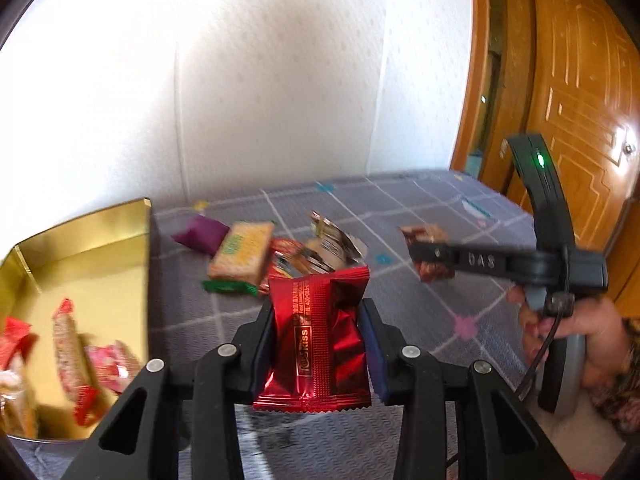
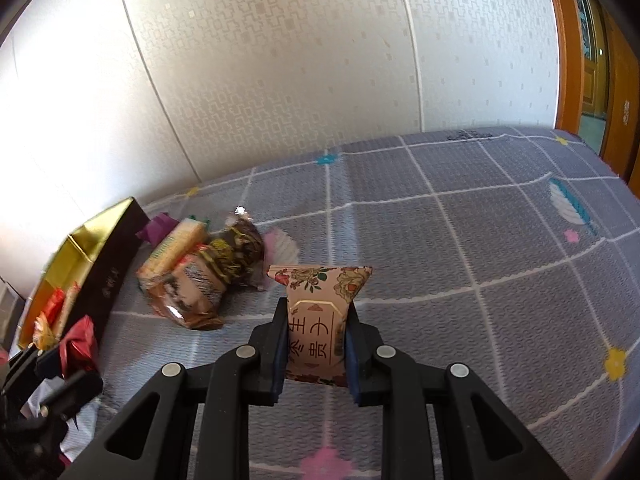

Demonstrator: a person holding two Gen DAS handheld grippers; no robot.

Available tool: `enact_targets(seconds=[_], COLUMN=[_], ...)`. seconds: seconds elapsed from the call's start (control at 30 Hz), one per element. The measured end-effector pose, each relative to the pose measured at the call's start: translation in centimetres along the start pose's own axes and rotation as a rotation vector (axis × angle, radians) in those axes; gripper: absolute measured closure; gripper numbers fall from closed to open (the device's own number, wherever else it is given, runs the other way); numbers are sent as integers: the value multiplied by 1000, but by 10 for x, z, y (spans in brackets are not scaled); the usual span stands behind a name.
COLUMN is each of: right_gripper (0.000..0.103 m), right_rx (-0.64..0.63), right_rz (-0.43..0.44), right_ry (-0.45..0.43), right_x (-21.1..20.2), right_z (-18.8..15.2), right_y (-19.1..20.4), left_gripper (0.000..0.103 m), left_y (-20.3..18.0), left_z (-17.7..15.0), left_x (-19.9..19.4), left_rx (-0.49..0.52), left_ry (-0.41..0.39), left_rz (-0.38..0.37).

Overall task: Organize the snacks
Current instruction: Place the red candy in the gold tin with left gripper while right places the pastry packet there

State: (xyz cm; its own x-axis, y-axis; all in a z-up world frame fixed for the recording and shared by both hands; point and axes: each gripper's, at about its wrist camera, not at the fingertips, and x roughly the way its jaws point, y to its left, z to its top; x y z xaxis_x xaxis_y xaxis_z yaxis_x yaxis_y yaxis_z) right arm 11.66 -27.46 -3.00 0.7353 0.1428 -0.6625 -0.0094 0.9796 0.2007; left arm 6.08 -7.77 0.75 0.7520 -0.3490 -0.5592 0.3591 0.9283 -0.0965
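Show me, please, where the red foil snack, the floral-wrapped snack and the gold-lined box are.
red foil snack (image 1: 316, 340): left wrist view, middle of its wrapper.
floral-wrapped snack (image 2: 318, 328): right wrist view, its printed front.
gold-lined box (image 1: 92, 232): left wrist view, its inner back wall.

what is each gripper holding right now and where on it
The left gripper pinches a red foil snack packet across its middle; the right gripper pinches a pink floral snack packet across its lower half.

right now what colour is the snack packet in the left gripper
Shiny red foil packet with small gold lettering, clamped in the left gripper; clearest in the left wrist view.
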Motion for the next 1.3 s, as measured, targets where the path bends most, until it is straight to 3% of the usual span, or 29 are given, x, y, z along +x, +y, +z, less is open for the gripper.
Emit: enact_targets(seconds=[0.33,0.67,1.0,1.3], right_gripper=[80,80,80,80], right_rx=[-100,-165,-197,-287], right_rz=[60,146,248,349], right_ry=[-67,-99,-79,-67], right_x=[-7,-12,-15,-13], right_z=[-11,-26,-34,-32], right_y=[45,85,130,198], left_gripper=[63,63,62,62], left_y=[49,106,169,196], left_z=[7,3,-15,-28], left_x=[-33,-53,-58,-49], left_rx=[-90,-173,-250,-283], left_ry=[-71,-95,-60,-24], left_rz=[77,210,324,361])
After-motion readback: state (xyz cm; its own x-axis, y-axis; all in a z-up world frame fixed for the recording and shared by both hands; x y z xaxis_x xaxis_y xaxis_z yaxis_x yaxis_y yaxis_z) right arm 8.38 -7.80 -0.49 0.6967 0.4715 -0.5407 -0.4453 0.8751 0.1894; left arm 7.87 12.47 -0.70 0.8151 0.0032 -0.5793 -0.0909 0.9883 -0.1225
